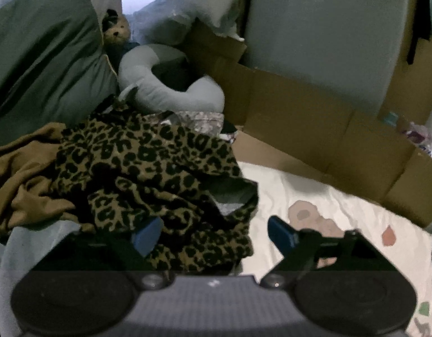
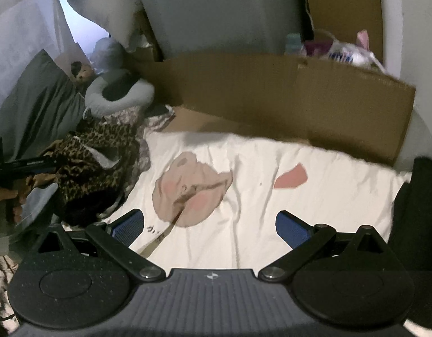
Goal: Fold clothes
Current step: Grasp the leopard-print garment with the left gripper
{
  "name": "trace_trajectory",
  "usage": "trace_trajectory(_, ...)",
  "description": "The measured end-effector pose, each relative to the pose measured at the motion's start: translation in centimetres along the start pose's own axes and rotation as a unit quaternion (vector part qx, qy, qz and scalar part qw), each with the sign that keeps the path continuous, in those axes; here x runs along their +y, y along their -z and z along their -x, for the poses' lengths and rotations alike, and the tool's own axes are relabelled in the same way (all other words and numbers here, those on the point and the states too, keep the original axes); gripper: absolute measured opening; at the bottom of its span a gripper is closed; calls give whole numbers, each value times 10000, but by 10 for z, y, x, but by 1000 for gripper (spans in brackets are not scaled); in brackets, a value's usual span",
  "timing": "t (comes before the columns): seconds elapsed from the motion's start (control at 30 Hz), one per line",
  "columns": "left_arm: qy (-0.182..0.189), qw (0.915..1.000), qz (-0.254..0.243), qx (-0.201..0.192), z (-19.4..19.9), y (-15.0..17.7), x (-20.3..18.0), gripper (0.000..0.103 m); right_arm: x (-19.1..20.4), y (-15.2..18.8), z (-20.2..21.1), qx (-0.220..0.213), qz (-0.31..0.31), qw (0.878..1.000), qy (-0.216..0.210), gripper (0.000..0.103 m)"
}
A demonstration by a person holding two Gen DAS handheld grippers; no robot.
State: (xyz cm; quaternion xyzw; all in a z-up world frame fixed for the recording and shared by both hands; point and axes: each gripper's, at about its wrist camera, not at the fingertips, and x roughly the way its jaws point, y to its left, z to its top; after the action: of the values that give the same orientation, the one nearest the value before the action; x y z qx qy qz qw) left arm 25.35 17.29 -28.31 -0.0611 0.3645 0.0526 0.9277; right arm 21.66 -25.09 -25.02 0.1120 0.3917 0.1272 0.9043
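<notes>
**Operator:** While the left gripper [image 1: 213, 234] is hanging over the clothes pile, which step is in hand?

**Technician:** The pick-up step is in hand, by my reading. No garment is lying spread or folded yet. The crumpled leopard-print fabric garment [image 1: 148, 174] is lying at centre left of the left wrist view, partly overlapping a rumpled mustard-brown cloth [image 1: 22, 174] at the left edge.

**Operator:** How are the jaws standing?

**Technician:** The left jaws are standing apart and gripping nothing; the leopard fabric is sitting between and beneath the blue pads [image 1: 147, 236], but I am not seeing them press on it. The right gripper [image 2: 210, 227] is likewise spread wide over the white bedsheet with pink printed shapes [image 2: 272, 168], with nothing between its fingers.

**Operator:** What is the next move calling for?

**Technician:** It is probably calling for the left jaws to close on an edge of the leopard garment, then for carrying it onto the bare sheet at lower centre of the right wrist view, in front of the brown flattened cardboard sheet [image 2: 272, 98].
</notes>
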Motion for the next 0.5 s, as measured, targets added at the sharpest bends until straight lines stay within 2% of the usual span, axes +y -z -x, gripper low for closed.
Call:
trace_trajectory(0.2,-614,9980,-152,64,-21,8,27,83,-4,15,-12,235,-62,9997,46,102)
trace_trajectory(0.4,-615,9973,316,265,-47,15,60,80,-6,23,-18,377,-29,9993,59,102)
trace_trajectory(0.5,-492,9973,427,351,-57,20,64,69,-5,24,-19,410,28,9991,68,102)
